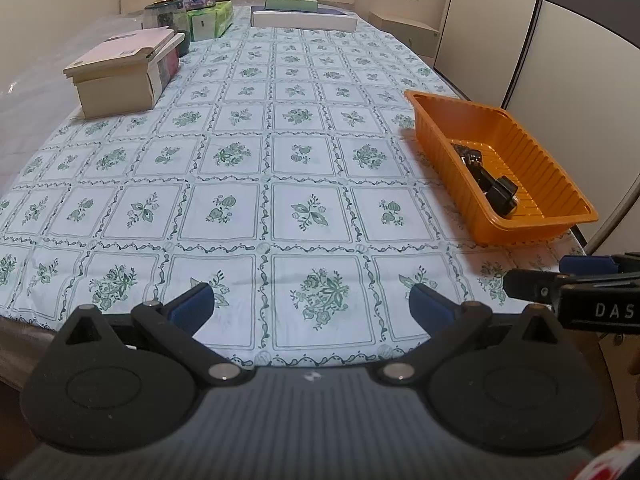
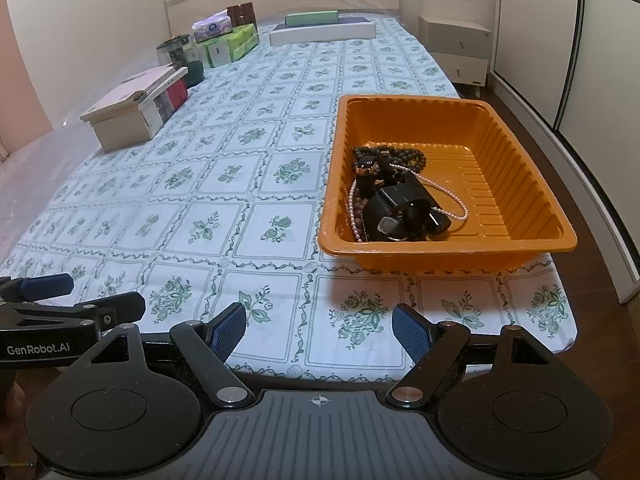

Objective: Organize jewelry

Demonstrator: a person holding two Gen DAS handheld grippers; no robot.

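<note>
Both hand-held grippers, left [image 1: 310, 304] and right [image 2: 318, 326], are hovering with jaws spread wide and empty over the desk's [image 2: 240, 184] near edge. The jewelry [image 2: 394, 200], beads, pearls and black pieces, is lying heaped inside the orange tray [image 2: 520, 184], ahead of the right one.

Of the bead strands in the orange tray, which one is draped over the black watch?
The pale pink pearl strand: it loops across the black watch, while the dark bead strand lies behind it in the orange tray.

You face a long table [image 2: 224, 200] under a green flowered cloth, cream walls [image 2: 100, 12] behind it, a pale bedside cabinet [image 2: 456, 50] at the far right, wardrobe doors [image 2: 536, 40] along the right, dark wood floor [image 2: 600, 248] below
</note>
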